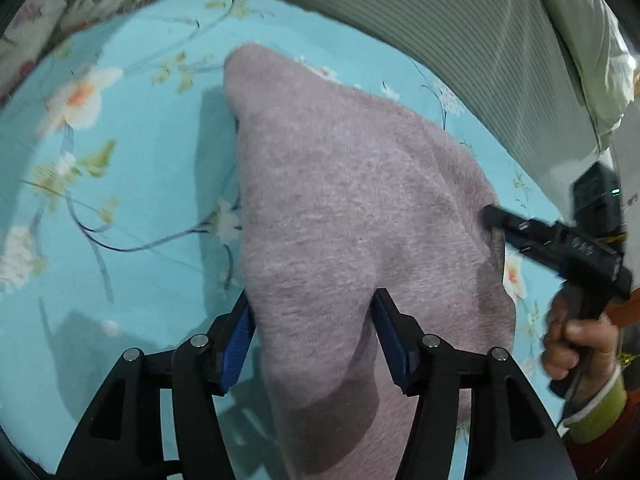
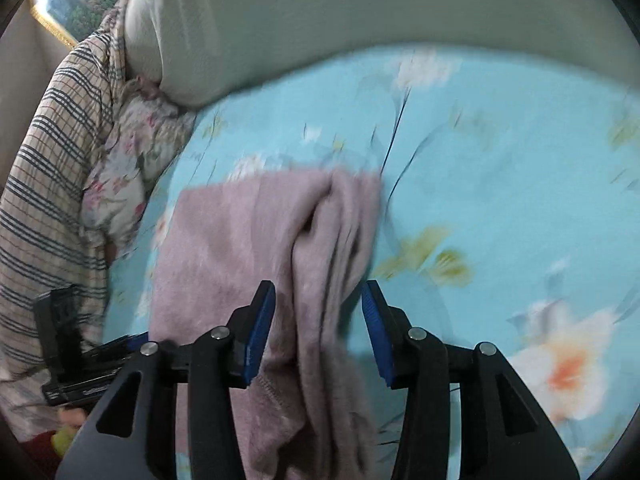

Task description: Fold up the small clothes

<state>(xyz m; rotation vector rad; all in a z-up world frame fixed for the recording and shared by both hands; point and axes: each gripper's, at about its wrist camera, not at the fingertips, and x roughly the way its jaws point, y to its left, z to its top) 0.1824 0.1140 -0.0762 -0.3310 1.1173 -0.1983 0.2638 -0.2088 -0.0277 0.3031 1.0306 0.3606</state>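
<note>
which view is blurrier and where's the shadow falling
Right wrist view: motion blur smears the turquoise floral bedsheet and fuzzy mauve knit garment. Left wrist view: garment sharper, its shadow on the sheet to its left; right tongs blurred.

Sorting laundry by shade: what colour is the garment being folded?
The fuzzy garment is a dusty pinkish mauve, plain; clearest in the left wrist view.

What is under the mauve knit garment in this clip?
The mauve knit garment lies over the turquoise floral bedsheet, which shows all around it. Both grippers, left gripper and right gripper, straddle the cloth with jaws open. Anything beneath the fabric is covered.
</note>
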